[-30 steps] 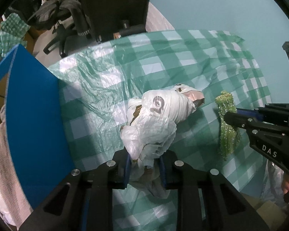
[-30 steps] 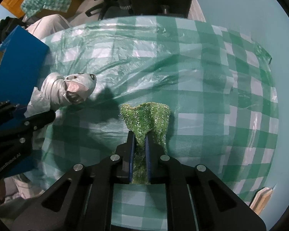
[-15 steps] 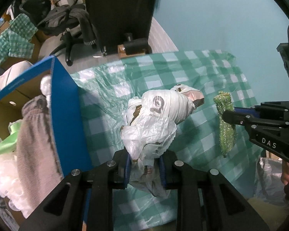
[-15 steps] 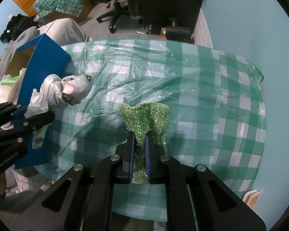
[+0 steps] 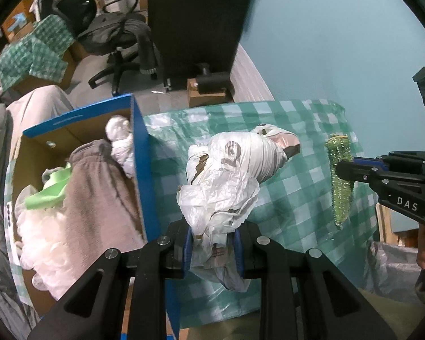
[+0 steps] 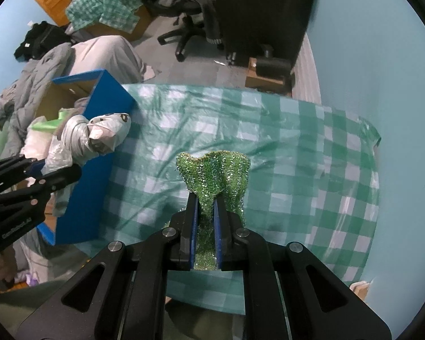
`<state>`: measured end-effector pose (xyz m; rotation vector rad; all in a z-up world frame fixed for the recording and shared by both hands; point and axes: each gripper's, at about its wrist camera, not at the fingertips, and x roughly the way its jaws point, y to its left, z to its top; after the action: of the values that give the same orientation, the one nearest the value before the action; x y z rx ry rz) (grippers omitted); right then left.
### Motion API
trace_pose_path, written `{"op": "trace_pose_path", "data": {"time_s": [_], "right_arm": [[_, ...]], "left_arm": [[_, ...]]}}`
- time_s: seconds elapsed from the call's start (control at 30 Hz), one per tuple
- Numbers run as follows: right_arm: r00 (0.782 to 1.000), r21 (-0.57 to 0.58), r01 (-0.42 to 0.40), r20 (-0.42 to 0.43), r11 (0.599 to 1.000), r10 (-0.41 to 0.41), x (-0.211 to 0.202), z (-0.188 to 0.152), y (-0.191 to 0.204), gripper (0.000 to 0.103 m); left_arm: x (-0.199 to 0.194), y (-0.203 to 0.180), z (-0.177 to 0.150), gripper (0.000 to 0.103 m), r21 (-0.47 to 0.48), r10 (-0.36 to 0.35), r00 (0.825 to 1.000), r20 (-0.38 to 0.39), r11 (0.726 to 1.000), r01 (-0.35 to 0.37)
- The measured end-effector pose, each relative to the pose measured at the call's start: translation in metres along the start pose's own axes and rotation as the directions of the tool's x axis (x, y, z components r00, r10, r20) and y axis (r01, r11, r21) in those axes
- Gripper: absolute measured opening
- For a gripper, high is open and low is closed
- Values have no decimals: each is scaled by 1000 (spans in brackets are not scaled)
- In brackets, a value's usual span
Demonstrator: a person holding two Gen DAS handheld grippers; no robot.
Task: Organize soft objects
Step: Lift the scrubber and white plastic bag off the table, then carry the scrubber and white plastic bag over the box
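Observation:
My left gripper (image 5: 214, 231) is shut on a white plastic-wrapped bundle (image 5: 235, 164) and holds it high above the checked table, right of the blue box. It also shows in the right wrist view (image 6: 96, 137), with the left gripper (image 6: 55, 171) below it. My right gripper (image 6: 205, 198) is shut on a glittery green cloth (image 6: 215, 172), lifted above the table. In the left wrist view the cloth (image 5: 340, 178) hangs from the right gripper (image 5: 341, 170) at the right.
An open blue cardboard box (image 5: 140, 153) at the table's left holds a grey-brown garment (image 5: 96, 187), white stuffing (image 5: 42, 235) and a green piece (image 5: 48, 192). The green checked tablecloth (image 6: 297, 147) covers the table. An office chair (image 5: 119, 36) and a dark cabinet (image 5: 195, 19) stand behind.
Both grippers have risen well above the table with their loads. The view has pulled back, and the blue box's inside now shows.

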<state>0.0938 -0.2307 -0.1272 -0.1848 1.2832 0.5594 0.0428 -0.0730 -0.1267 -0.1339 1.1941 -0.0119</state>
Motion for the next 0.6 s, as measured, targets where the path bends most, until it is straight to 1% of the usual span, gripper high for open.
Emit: {"op": "trace_pose_path", "data": {"time_s": [0.23, 0.6], "right_arm": [[1000, -41, -16, 20, 999, 17, -12, 10, 19, 9], [998, -104, -66, 15, 992, 68, -7, 25, 54, 9]], "left_arm": [[-14, 16, -3, 24, -36, 22, 1000, 22, 999, -21], [-29, 53, -16, 24, -117, 56, 998, 29, 992, -52]]}}
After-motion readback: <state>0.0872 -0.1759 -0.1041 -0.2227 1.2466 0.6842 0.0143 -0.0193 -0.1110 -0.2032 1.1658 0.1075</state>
